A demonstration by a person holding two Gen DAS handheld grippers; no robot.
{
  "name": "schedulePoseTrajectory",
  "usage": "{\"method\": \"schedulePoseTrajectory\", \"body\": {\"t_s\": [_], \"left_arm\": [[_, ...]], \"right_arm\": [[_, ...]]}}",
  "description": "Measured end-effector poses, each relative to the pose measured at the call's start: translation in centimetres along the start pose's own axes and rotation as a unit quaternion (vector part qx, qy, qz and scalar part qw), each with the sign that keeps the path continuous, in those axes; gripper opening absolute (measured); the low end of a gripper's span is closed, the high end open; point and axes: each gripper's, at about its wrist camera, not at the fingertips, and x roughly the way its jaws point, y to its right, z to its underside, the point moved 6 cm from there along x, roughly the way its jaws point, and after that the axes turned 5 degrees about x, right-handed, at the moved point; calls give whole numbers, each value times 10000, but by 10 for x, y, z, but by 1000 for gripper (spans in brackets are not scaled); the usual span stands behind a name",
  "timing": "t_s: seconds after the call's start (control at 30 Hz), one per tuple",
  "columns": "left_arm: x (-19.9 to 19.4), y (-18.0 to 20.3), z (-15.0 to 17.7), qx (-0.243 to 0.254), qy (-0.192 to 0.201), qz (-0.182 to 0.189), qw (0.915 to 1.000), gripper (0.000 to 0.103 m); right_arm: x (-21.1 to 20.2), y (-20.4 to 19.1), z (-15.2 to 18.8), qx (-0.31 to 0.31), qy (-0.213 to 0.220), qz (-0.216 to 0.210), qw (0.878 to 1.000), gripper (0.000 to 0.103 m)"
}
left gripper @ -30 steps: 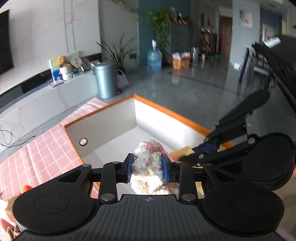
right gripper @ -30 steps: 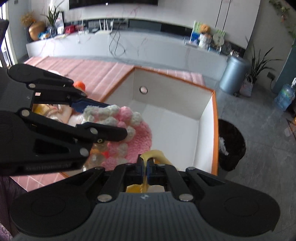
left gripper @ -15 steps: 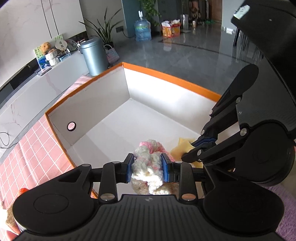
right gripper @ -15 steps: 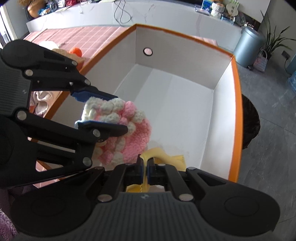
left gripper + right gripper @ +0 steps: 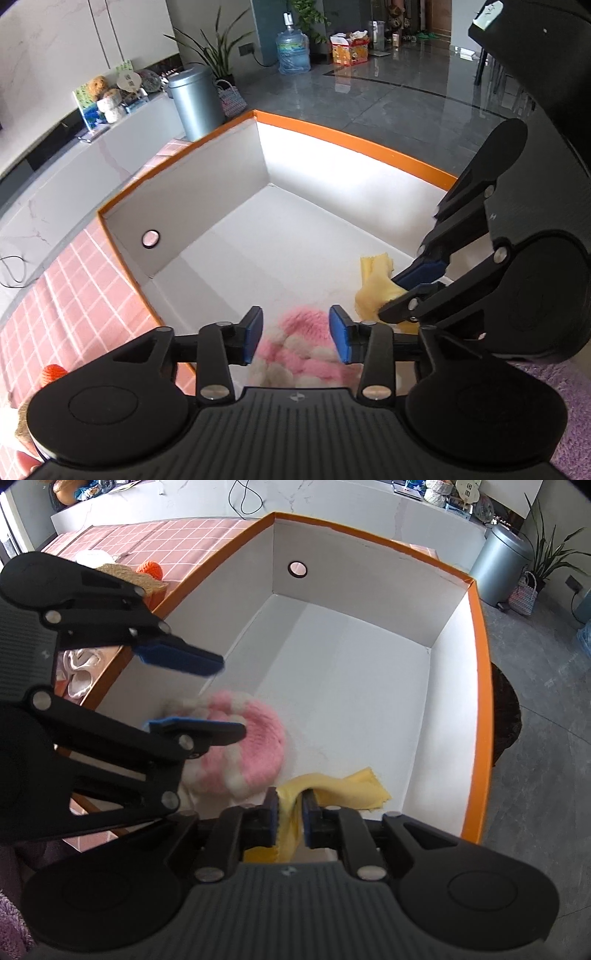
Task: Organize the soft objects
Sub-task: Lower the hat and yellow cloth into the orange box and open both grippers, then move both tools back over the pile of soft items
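A pink and white knitted hat (image 5: 303,350) lies on the floor of the white box with an orange rim (image 5: 354,138), at its near end; it also shows in the right wrist view (image 5: 251,746). My left gripper (image 5: 295,334) is open above the hat, jaws apart and not touching it. It shows from the side in the right wrist view (image 5: 221,698). My right gripper (image 5: 290,814) is shut on a yellow cloth (image 5: 332,790), inside the box beside the hat. The cloth also shows in the left wrist view (image 5: 376,284).
The box (image 5: 480,664) stands on a pink checked cloth (image 5: 66,291). An orange knitted toy (image 5: 149,568) and other soft things (image 5: 79,672) lie left of the box. A grey bin (image 5: 195,99) and plants stand beyond on the floor.
My left gripper has opened and let go of the knitted hat, which now lies on the box floor. Both grippers have moved lower into the box. The right stays shut on the yellow cloth.
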Motion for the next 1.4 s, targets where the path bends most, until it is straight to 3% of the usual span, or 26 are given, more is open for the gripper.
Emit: {"method": "schedulePoseTrajectory", "body": {"t_s": [0.13, 0.17, 0.27, 0.37, 0.5, 0.63, 0.8, 1.0, 1.4], "left_arm": [[-10, -4, -2, -132, 159, -83, 9998, 68], [-13, -6, -3, -173, 203, -60, 9996, 68], [-24, -10, -6, -268, 330, -83, 9991, 69], [-36, -13, -9, -390, 486, -104, 9980, 70], [-56, -20, -8, -607, 740, -154, 9953, 73], [-76, -27, -4, -925, 1006, -165, 9905, 74], [-101, -36, 11, -1391, 1368, -235, 9805, 76], [-124, -47, 36, -1783, 1681, -503, 9682, 76], [-161, -80, 103, -2686, 2218, -1304, 9283, 76]], "right_arm": [[-7, 3, -4, -8, 24, 71, 10000, 31], [-10, 4, -6, -3, 39, 87, 10000, 31], [-16, 5, -8, -13, 62, 148, 9999, 46], [-22, 3, -5, -60, 99, 167, 9998, 48], [-37, 3, -3, -96, 208, 253, 9994, 58], [-52, 2, 1, -10, 388, 392, 9985, 61], [-74, -4, 8, 346, 916, 476, 9941, 71], [-90, -29, 17, 636, 1554, 585, 9841, 74], [-104, -111, 19, 951, 3046, 761, 9446, 76]]}}
